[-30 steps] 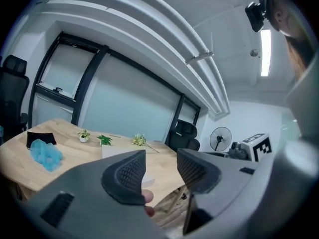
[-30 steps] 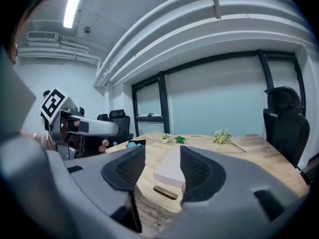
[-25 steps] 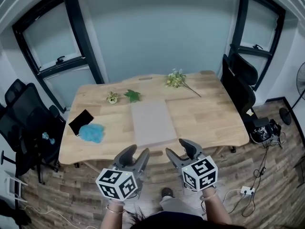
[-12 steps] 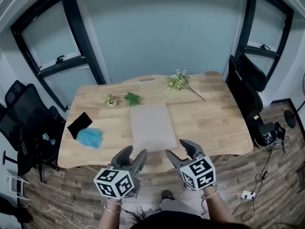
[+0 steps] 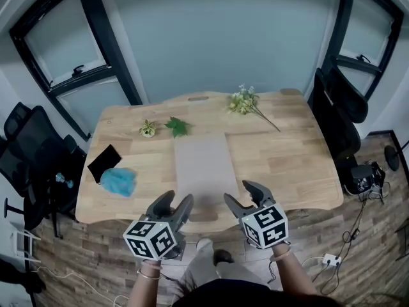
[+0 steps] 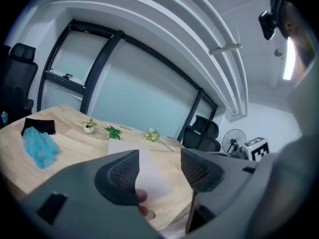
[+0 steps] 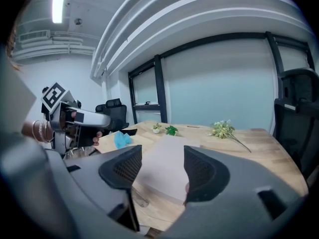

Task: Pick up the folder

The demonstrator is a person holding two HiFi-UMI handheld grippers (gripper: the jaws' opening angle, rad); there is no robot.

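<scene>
Both two-jaw grippers hover at the near edge of the table with jaws apart and nothing gripped. The left gripper [image 5: 177, 200] and right gripper [image 5: 241, 194] flank the near end of the thin, pale grey rectangular folder [image 5: 206, 165], and neither touches it. The folder lies flat at the middle of the light wooden table [image 5: 287, 152], its long sides running away from the person and its short near edge close to the table's front edge.

Only the head view gives the folder's whole outline, a plain matte sheet without visible markings. The left gripper view frames it low between the dark meshed pads of the left gripper [image 6: 159, 171], where the folder [image 6: 152, 178] shows as a pale wedge. That view alone shows a standing fan [image 6: 232, 138] beyond the table's far corner. The right gripper view shows the folder [image 7: 167, 166] ahead of the right gripper [image 7: 162, 168] and, off to the side, the left gripper [image 7: 75, 118] held in a hand.

Around the folder sit a fluffy blue tuft [image 5: 120, 181] beside a flat black piece [image 5: 104, 162], a tiny potted plant [image 5: 147, 129], a green leaf [image 5: 177, 127] and a sprig of pale flowers [image 5: 246, 102]. Black office chairs [image 5: 32, 152] stand at either side on the plank floor [image 5: 345, 235].
</scene>
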